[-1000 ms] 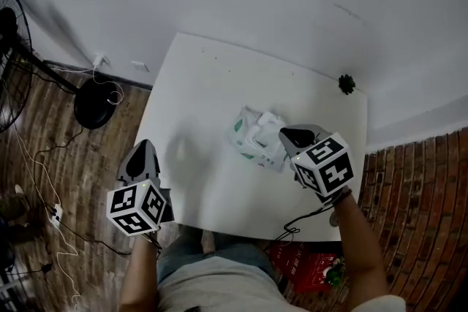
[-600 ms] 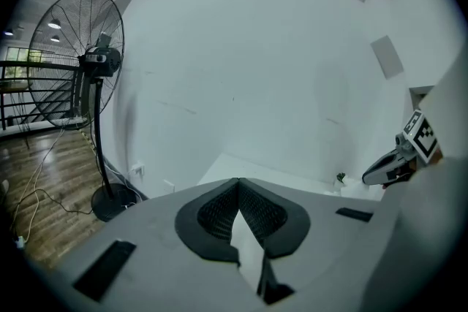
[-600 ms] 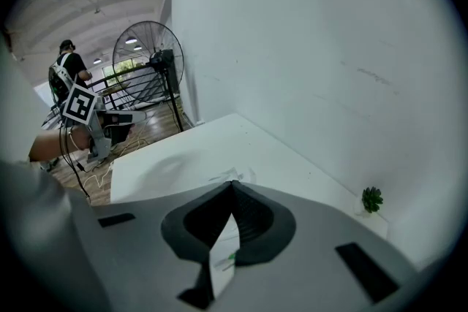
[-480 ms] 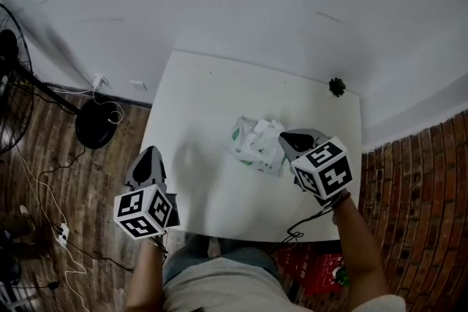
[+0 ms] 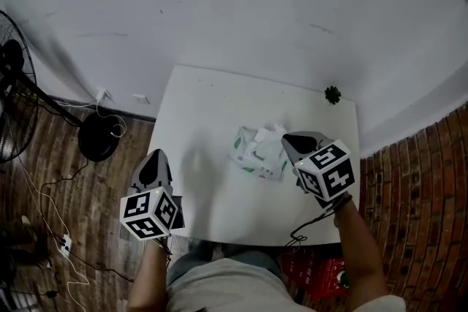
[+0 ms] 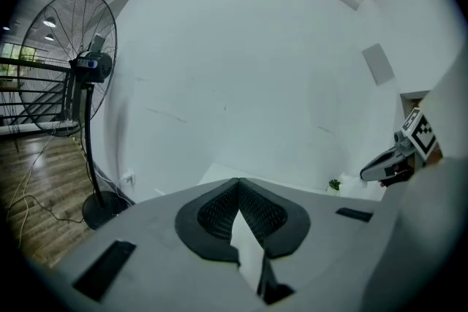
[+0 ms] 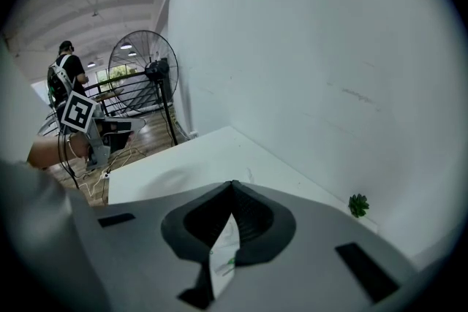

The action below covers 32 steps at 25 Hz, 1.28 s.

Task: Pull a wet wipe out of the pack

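Pack (image 5: pixel 256 151) is lying mid-table (image 5: pixel 205 102), wipe tuft (image 5: pixel 273 129) sticking up. Right gripper (image 5: pixel 287 138) is hovering beside it, jaws pressed together, empty. Left gripper (image 5: pixel 154 158) is hanging off the table edge, likewise closed on nothing. Risk: with 0 grippers pinning it, the whole pack is likely lifting on the pull.

White table (image 5: pixel 205 113), 1 wet wipe pack (image 5: pixel 254 154) near its middle, 1 small green plant (image 5: pixel 333 94) at its far right corner.

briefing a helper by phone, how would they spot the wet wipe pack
Find the white table against the pale wall. The wet wipe pack lies right of its middle, by the tip of the right tool. It is crumpled, white with green print, unlike the small dark plant at the far right corner.
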Tool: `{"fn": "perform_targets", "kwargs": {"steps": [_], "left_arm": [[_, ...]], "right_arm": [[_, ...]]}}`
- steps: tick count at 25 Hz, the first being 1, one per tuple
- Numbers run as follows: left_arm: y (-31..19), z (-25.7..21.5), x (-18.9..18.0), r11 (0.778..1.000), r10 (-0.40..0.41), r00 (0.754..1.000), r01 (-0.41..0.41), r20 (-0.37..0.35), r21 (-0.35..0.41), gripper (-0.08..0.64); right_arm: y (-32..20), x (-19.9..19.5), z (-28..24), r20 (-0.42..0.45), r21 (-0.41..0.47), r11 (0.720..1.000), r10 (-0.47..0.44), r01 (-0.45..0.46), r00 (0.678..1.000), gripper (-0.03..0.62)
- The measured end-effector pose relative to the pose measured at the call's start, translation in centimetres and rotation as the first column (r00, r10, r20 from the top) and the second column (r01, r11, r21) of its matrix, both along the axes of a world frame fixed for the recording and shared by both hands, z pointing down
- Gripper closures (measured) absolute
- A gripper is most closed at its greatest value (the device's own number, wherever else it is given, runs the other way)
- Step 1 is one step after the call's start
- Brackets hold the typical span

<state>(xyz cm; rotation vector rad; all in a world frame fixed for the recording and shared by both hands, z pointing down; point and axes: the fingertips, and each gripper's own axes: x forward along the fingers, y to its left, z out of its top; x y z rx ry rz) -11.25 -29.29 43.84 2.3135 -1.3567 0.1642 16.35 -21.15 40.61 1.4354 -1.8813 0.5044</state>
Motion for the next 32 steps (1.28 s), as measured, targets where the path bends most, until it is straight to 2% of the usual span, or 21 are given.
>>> {"fn": "perform_targets", "kwargs": {"steps": [5, 8, 11, 13, 17, 23, 26, 32], "left_arm": [[-0.4, -1.1, 0.5, 1.000, 0.021, 1.000, -0.021, -0.008, 0.023, 0.560], [-0.7, -2.2, 1.1, 0.998, 0.044, 0.999, -0.043, -0.012, 0.045, 0.560], [-1.1, -3.4, 2.0, 0.995, 0.076, 0.997, -0.075, -0.016, 0.071, 0.560], [-1.4, -4.2, 2.9, 0.991, 0.103, 0.994, -0.101, -0.020, 0.088, 0.560], [-2.0, -6.0, 5.1, 0.981, 0.157, 0.987, -0.152, -0.030, 0.123, 0.560], [-2.7, -8.9, 8.8, 0.958, 0.237, 0.970, -0.226, -0.046, 0.176, 0.560], [-2.6, -10.0, 10.6, 0.948, 0.268, 0.962, -0.253, -0.056, 0.194, 0.560], [-2.0, -11.2, 13.3, 0.928, 0.326, 0.944, -0.309, -0.054, 0.210, 0.560]], "right_arm": [[0.1, 0.3, -1.6, 0.005, 0.050, 0.998, 0.034, -0.034, 0.999, 0.591], [0.3, 0.8, -3.2, 0.009, 0.112, 0.991, 0.077, -0.077, 0.997, 0.591], [0.7, 1.4, -5.3, 0.020, 0.197, 0.971, 0.136, -0.137, 0.991, 0.591], [1.1, 2.0, -6.7, 0.042, 0.257, 0.948, 0.183, -0.187, 0.982, 0.592], [2.4, 3.5, -9.5, 0.103, 0.378, 0.874, 0.286, -0.304, 0.952, 0.591], [5.9, 5.5, -13.0, 0.212, 0.529, 0.715, 0.410, -0.457, 0.887, 0.592], [8.0, 6.2, -13.6, 0.261, 0.565, 0.647, 0.447, -0.511, 0.855, 0.591], [11.3, 7.3, -12.9, 0.320, 0.584, 0.549, 0.522, -0.598, 0.791, 0.591]]}}
